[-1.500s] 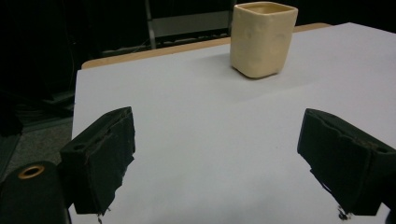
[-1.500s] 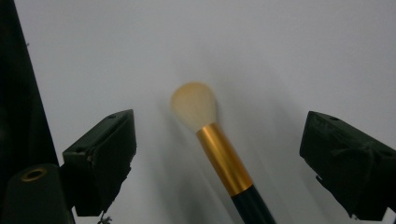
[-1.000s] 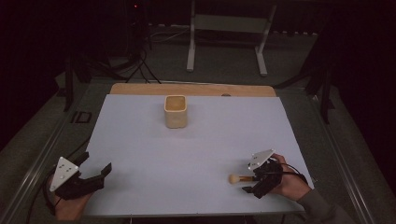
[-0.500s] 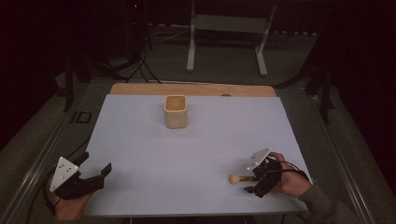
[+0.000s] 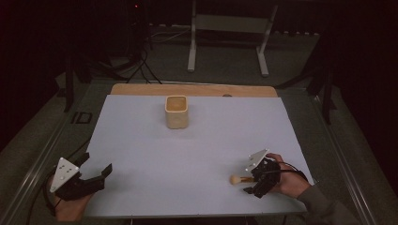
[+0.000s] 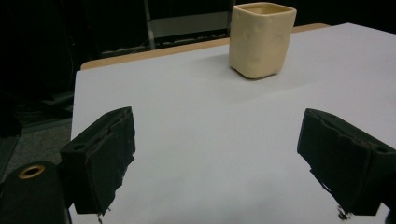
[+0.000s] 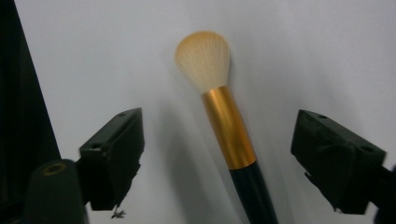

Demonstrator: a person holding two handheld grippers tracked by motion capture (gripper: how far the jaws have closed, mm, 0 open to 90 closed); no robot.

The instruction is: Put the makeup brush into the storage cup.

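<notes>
The makeup brush (image 7: 229,135) lies flat on the desk (image 5: 187,154) at lower right of the high view, its long axis running straight between the right gripper's (image 7: 217,161) fingers (image 7: 114,158), which have just been closing yet stand wide, touching nothing.

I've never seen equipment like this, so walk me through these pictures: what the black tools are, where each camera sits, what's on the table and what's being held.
A person sits at a table covered in white and holds a hand-operated gripper in each hand. The high view looks down from above: left gripper, right gripper. The other two pictures come from cameras riding on each gripper, looking out between its two black jaws. On the table stand a cream cup toward the far edge and a makeup brush lying flat. The right gripper's jaws have just been closing around the brush handle but do not touch it yet. The left gripper is open and empty.
</notes>
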